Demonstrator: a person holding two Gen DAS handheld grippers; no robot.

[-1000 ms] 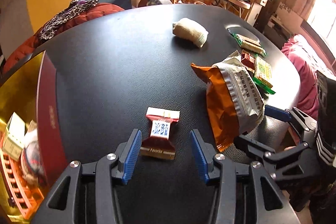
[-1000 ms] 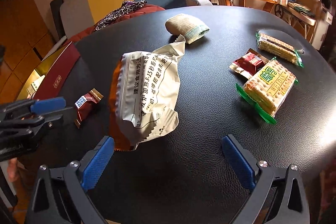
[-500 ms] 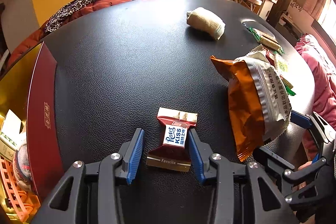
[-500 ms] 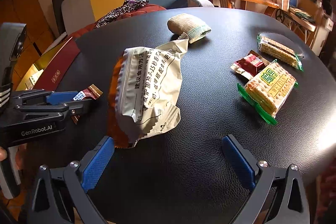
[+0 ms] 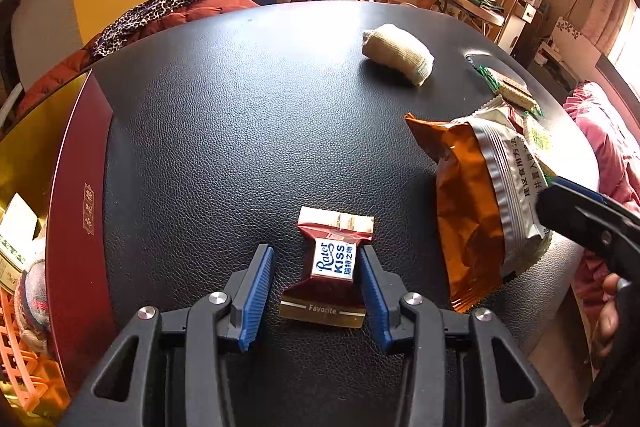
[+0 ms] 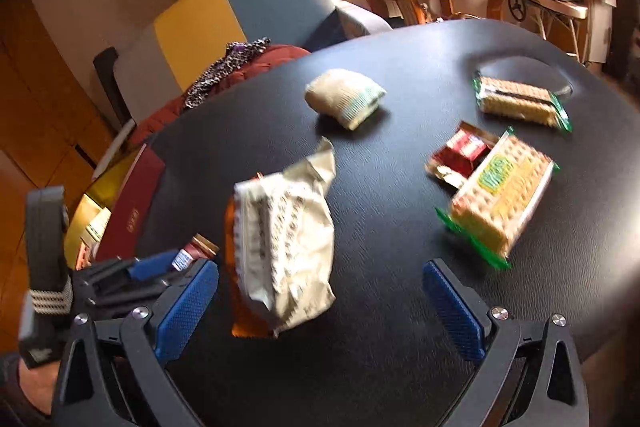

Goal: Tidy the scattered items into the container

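Note:
A dark red "Rater KISS" candy (image 5: 330,269) lies on the black table (image 5: 240,131) between the blue pads of my left gripper (image 5: 316,291). The right pad touches it; a gap shows at the left pad. The candy's end also shows in the right wrist view (image 6: 196,250). My right gripper (image 6: 320,311) is open and empty, just short of the orange-and-silver snack bag (image 6: 286,251), which also shows in the left wrist view (image 5: 484,203).
A rolled beige sock (image 6: 344,97), two cracker packs (image 6: 500,203) (image 6: 518,101) and a red wrapped candy (image 6: 460,153) lie farther out. A dark red box (image 5: 76,211) and an orange basket (image 5: 24,359) sit at the table's left edge.
My left gripper has narrowed around the candy and moved forward over it. My right gripper has moved forward and nearer the snack bag; its view is blurred.

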